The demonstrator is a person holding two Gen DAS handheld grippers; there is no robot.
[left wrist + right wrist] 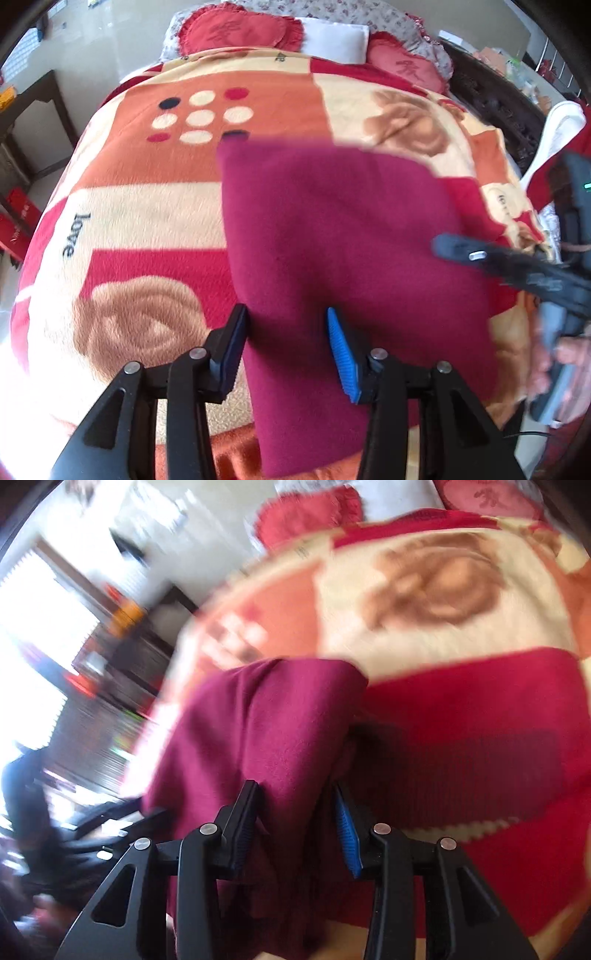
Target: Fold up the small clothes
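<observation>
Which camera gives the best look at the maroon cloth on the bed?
The left wrist view: the maroon cloth appears sharp, spread over the blanket. The right wrist view shows it bunched, blurred and partly hidden.

A maroon garment (343, 236) of soft, matt fleece-like cloth lies on a plush, fuzzy blanket (147, 206) with a brushed nap. The left gripper (287, 354) is matt black plastic, with bright metal pivot pins and one ribbed blue pad (341, 354); the right gripper (297, 830) looks the same. Red embroidered cloth cushions (236, 29) have frilled edges beside a dark carved wooden headboard (495, 99).
</observation>
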